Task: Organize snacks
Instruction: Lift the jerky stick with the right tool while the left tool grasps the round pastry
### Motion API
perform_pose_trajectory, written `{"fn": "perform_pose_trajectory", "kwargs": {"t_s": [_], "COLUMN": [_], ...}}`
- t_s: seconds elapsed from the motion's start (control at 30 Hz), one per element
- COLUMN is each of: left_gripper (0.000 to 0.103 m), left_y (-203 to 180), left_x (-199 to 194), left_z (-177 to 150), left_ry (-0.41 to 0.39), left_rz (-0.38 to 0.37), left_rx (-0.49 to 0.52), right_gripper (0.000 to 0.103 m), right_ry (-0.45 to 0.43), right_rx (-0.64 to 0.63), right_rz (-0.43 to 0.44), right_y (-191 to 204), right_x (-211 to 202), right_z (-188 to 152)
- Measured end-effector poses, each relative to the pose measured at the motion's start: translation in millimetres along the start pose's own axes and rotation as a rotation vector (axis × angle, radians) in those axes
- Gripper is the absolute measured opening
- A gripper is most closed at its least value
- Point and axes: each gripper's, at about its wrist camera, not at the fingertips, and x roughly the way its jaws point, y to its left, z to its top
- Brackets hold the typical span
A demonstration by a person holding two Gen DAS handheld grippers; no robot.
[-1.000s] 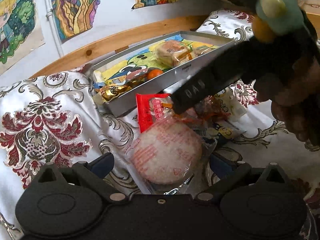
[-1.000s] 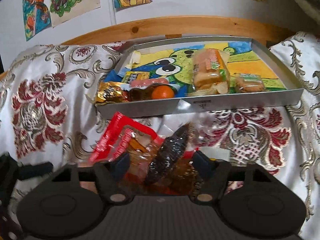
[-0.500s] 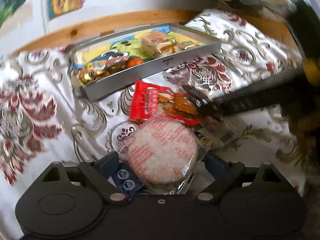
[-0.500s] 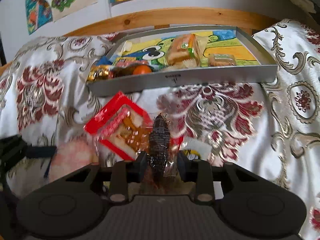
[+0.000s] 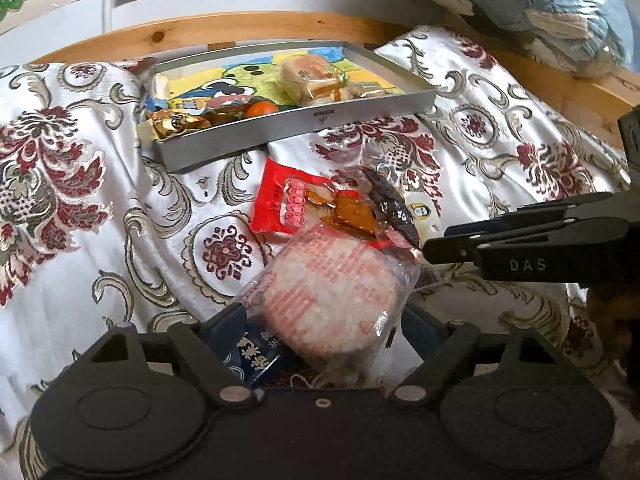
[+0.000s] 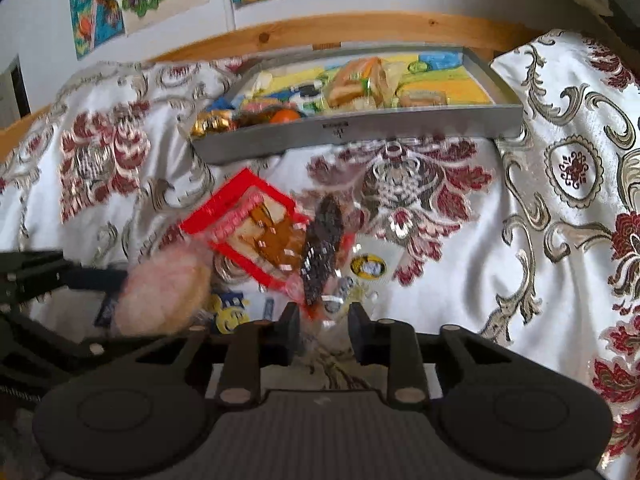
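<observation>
Left wrist view: the metal tray (image 5: 304, 128) lies well ahead of the left hand-held gripper (image 5: 324, 320) on the patterned bedspread (image 5: 100, 248), and already holds a wrapped bun (image 5: 312, 80), a small orange (image 5: 260, 110) and a gold-wrapped sweet (image 5: 176, 122). So I judge the sorting partly done. A pile of snacks is not yet in it: a red packet (image 5: 288, 204) just ahead, a round pink rice cake (image 5: 328, 292), a dark blue packet (image 5: 252, 356) under the cake's left edge, and a yellow-labelled packet (image 5: 424, 212) further right.

The left hand-held gripper is wide open, its fingers either side of the rice cake; whether they touch the wrapper I cannot tell.

The right hand-held gripper (image 6: 322, 330) is nearly closed, its fingers pinching the clear wrapper end of a dark snack stick (image 6: 322, 248) that leans over the red packet. From the left wrist camera its fingers reach in from the right and meet at that wrapper's tail.
</observation>
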Motion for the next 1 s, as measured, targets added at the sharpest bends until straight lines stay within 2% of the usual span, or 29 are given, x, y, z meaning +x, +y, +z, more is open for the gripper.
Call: {"fn": "perform_pose_trajectory", "kwargs": {"t_s": [0.17,0.3,0.47,0.67,0.8,0.97,1.0], "left_gripper": [0.089,0.096,0.097,0.102,0.096,0.090,0.086], "left_y": [-0.1,1.3,-0.1,-9.6,-14.9,-15.0,-15.3], "left_x": [1.4,5.3,17.7,26.5,28.5,27.3,27.0], "left_z": [2.4,3.7,0.0,-3.0,-5.7,-5.9,-6.3], "left_ry": [-0.026,-0.045,-0.008,0.013,0.015,0.001,-0.003], "left_rz": [0.026,-0.003,-0.063,-0.058,-0.037,-0.028,-0.025], "left_rx": [0.017,0.052,0.076,0.161,0.211,0.217,0.219], "right_gripper": [0.043,0.050,0.060,0.063,0.058,0.057,0.057], "right_ry": [-0.057,-0.074,-0.058,-0.077,-0.083,-0.089,-0.090], "right_rx": [-0.027,-0.057,-0.028,-0.071,-0.081,-0.054,-0.051], "right_rz": [0.011,0.012,0.043,0.068,0.080,0.097,0.098], "right_y": [5.6,3.2,-8.2,-4.3,-3.2,-5.9,-6.3], "right_x": [8.8,20.4,34.9,40.5,40.8,40.4,40.1], "right_z": [6.4,10.9,13.1,8.9,7.2,6.1,5.9]}}
